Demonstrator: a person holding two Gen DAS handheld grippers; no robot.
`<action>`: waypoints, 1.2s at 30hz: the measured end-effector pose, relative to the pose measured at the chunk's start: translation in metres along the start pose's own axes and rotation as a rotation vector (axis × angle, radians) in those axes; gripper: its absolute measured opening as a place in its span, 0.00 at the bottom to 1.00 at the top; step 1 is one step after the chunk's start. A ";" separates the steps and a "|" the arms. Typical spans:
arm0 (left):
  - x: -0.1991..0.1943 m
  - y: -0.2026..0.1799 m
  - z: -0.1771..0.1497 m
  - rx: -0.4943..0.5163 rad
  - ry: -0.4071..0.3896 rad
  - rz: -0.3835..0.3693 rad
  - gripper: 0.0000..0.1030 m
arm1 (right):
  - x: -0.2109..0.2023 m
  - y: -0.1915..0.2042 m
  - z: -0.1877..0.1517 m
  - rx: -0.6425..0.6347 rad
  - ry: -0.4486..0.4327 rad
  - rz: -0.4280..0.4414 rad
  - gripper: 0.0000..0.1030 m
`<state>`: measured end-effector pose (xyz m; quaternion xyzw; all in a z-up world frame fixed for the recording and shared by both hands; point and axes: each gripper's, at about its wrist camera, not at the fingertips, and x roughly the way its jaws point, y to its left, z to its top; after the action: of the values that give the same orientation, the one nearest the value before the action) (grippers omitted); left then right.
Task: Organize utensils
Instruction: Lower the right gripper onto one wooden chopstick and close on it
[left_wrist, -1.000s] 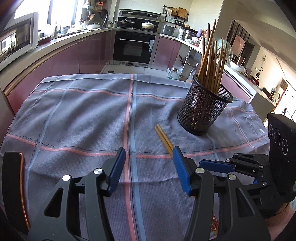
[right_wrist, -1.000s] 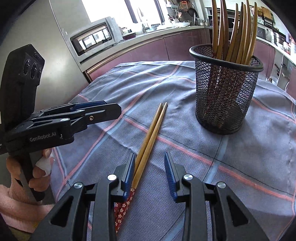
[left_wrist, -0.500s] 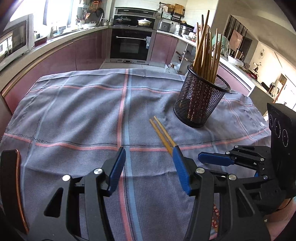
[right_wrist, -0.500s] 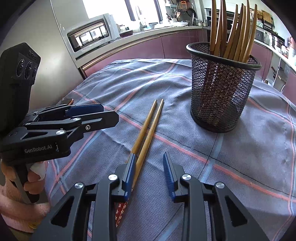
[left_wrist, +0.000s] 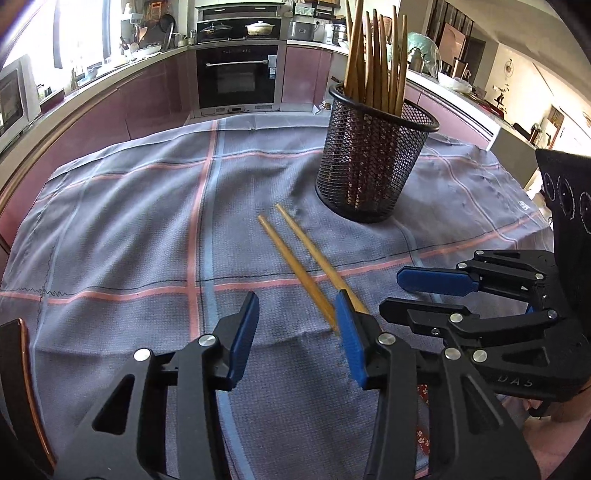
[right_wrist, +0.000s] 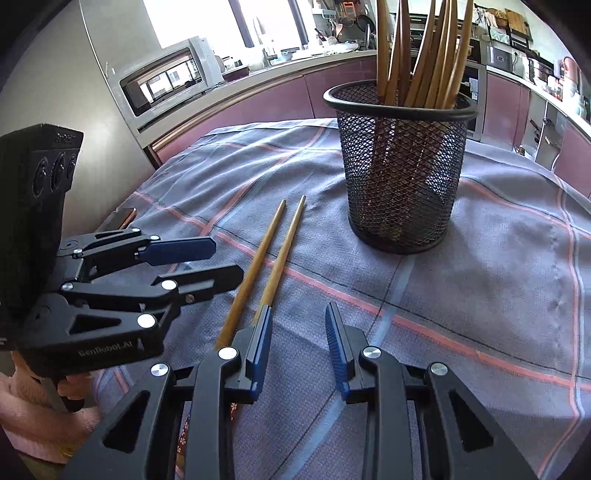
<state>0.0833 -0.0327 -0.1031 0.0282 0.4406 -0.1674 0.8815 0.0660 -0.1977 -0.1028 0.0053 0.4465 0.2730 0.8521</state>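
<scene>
Two wooden chopsticks (left_wrist: 295, 258) lie side by side on the grey checked cloth, their tips pointing at a black mesh holder (left_wrist: 373, 158) that holds several more chopsticks. They also show in the right wrist view (right_wrist: 266, 258), in front of the holder (right_wrist: 399, 177). My left gripper (left_wrist: 295, 332) is open and empty, just left of the chopsticks' near ends. My right gripper (right_wrist: 299, 339) is open and empty; its left finger hides the near end of one chopstick. Each gripper shows in the other's view, the right (left_wrist: 436, 295) and the left (right_wrist: 207, 262).
The cloth-covered table (left_wrist: 122, 229) stands in a kitchen with an oven (left_wrist: 236, 77) and counters behind it. A microwave (right_wrist: 170, 85) sits on the counter. A dark, copper-edged object (left_wrist: 14, 369) lies at the table's near left edge.
Both grippers have moved closer to the chopsticks and the holder. The two chopsticks have spread a little apart at their tips. Both grippers stay open.
</scene>
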 end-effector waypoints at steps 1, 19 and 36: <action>0.001 -0.002 0.000 0.005 0.003 -0.002 0.41 | 0.000 -0.001 0.000 0.002 -0.002 0.003 0.27; 0.007 0.007 -0.003 -0.005 0.039 -0.065 0.14 | 0.012 0.014 0.016 -0.044 -0.007 0.019 0.26; 0.008 0.009 -0.004 -0.006 0.037 -0.050 0.22 | 0.022 0.014 0.020 -0.066 0.007 -0.047 0.09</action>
<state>0.0880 -0.0257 -0.1125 0.0178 0.4578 -0.1873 0.8689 0.0846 -0.1705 -0.1041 -0.0343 0.4404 0.2673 0.8564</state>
